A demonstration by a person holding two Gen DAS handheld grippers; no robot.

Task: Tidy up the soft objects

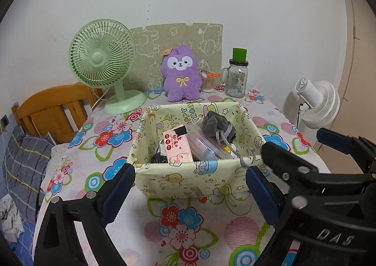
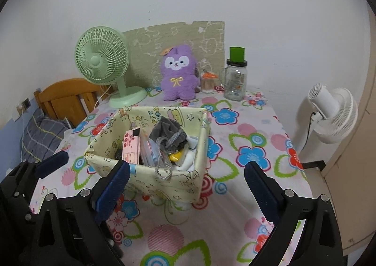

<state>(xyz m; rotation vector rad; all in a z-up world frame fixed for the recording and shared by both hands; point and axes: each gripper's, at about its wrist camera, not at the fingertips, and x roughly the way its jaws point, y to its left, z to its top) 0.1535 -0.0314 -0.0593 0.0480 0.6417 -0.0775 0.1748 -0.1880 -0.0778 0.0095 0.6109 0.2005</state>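
I held both tools low over the near edge of the bench [image 1: 131, 237], which was covered in a bright flowered cloth. My left tool [image 1: 191, 192] stood with its blue-padded fingers wide apart and nothing between them, framing the near wall of a pale yellow fabric basket [image 1: 188, 179] printed with cartoon animals. My right tool [image 2: 188, 186] was likewise spread and empty, just beside the basket's near right corner.

The basket sat in the middle of the bench. Inside it lay a grey velvet drawstring pouch [image 1: 217, 124] toward the far right, its grey cord [image 1: 246, 160] trailing over the near rim. Beside the pouch leaned a clear zip bag [image 1: 204, 142] and a pink tissue pack [image 1: 177, 147] with a cartoon pig. From the right wrist view I could also make out something yellow [image 2: 175, 156] and white fabric [image 2: 189, 160] lower down, too buried to name.

Along the far edge, against the wall, a purple plush rabbit [image 1: 181, 73] sat upright with a yellow bow on its chest. To its left stood a green desk fan [image 1: 103, 64]; to its right, a small jar of cotton swabs [image 1: 208, 81], then a glass mug jar [image 1: 237, 78] with a green cap. A white fan [image 2: 333, 113] stood off the bench's right side, and a wooden headboard [image 1: 56, 106] with a plaid pillow [image 1: 25, 162] lay beyond its left edge.
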